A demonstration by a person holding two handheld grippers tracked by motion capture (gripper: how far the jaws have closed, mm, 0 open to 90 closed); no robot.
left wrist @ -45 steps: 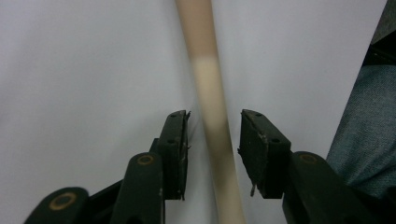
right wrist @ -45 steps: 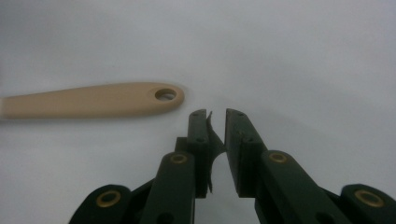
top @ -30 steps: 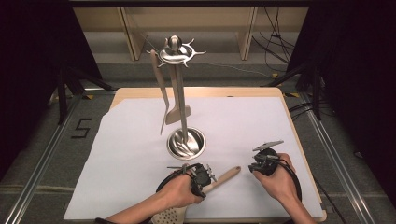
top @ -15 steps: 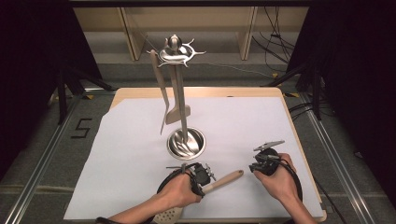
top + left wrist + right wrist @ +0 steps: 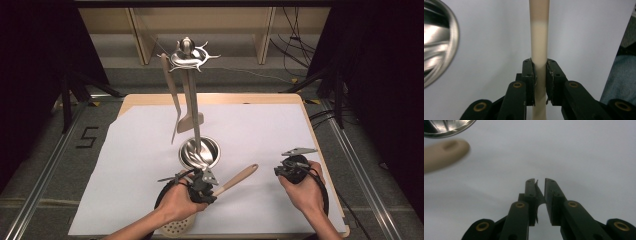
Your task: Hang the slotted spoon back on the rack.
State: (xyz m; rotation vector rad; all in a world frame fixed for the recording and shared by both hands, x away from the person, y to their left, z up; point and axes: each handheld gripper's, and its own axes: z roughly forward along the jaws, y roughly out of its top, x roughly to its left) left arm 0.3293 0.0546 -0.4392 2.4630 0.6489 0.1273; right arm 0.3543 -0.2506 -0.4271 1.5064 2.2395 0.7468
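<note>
A slotted spoon with a pale wooden handle [image 5: 239, 178] lies slantwise near the table's front; its perforated head [image 5: 176, 228] peeks out under the person's left hand. My left gripper [image 5: 212, 187] is shut on that handle [image 5: 539, 37], both pads pressing its sides in the left gripper view [image 5: 539, 68]; its jaws have just been closing on it. My right gripper [image 5: 283, 170] hovers to the right over the white paper. Its jaws [image 5: 539, 181] stand a narrow gap apart with nothing between them. The handle's rounded end [image 5: 445, 151] shows blurred at the left of the right gripper view.
A metal utensil stand [image 5: 192, 95] rises from a shiny round base [image 5: 200, 152] at the table's middle, with a spatula [image 5: 190, 121] and another utensil hanging from its top ring. White paper [image 5: 280, 125] covers the wooden table. Dark curtains flank both sides.
The left hand has risen a little with the spoon, and the handle's free end has lifted away from the front edge. The right hand has kept still.
</note>
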